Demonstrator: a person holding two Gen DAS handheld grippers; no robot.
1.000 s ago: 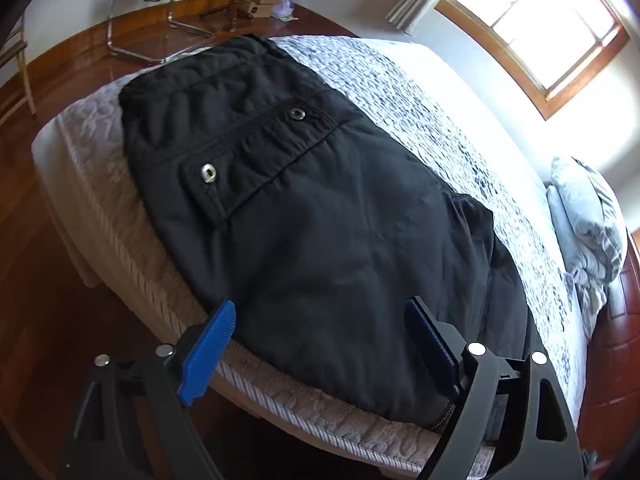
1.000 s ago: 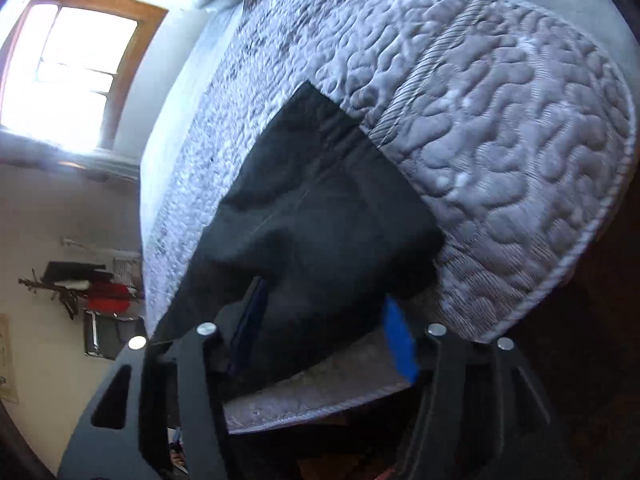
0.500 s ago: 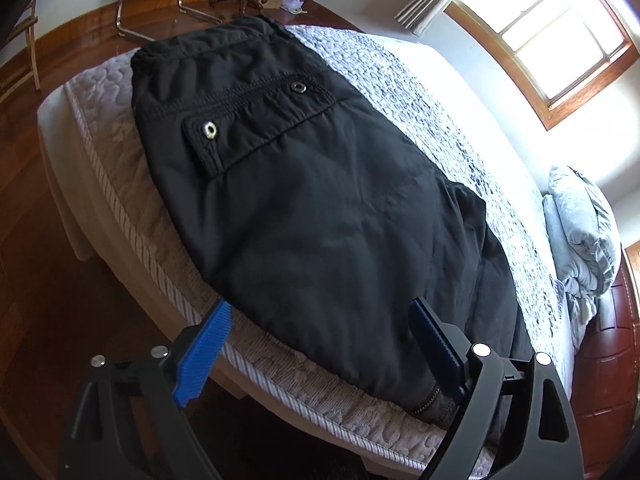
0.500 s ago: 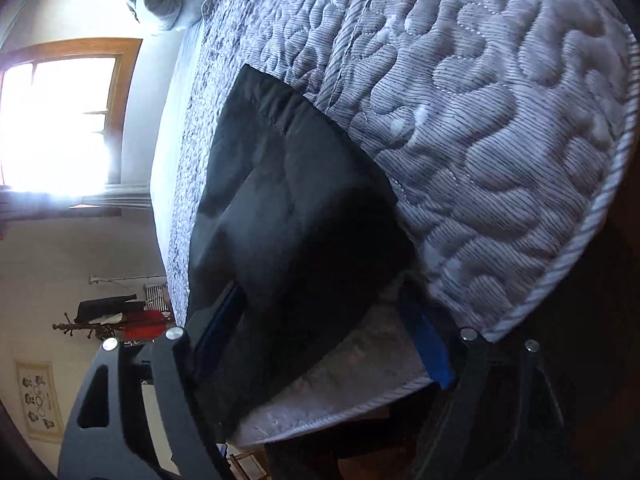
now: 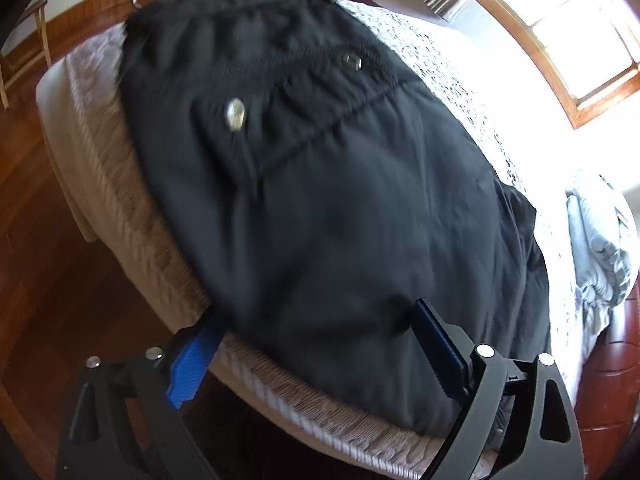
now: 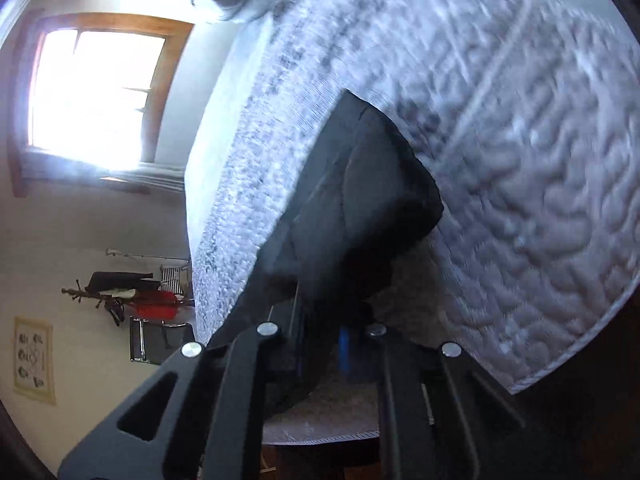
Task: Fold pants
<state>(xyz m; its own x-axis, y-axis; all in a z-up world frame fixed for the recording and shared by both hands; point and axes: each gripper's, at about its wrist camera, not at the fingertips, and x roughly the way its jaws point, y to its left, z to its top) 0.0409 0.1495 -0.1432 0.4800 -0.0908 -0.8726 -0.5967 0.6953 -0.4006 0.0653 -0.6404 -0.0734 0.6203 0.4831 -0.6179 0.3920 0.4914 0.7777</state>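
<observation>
Those black pants (image 5: 320, 200) are spread flat on the quilted mattress (image 6: 520, 160), near its edge. Looks like a thick, soft, floppy fabric, so it'll sag unless pinched at hems or corners. The right gripper (image 6: 320, 344) is already clamped on a hem end. The left gripper (image 5: 316, 344) is spreading wide over the near edge, pinching nothing so far.

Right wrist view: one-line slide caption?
Right gripper shut on black pants at the mattress edge.
</observation>
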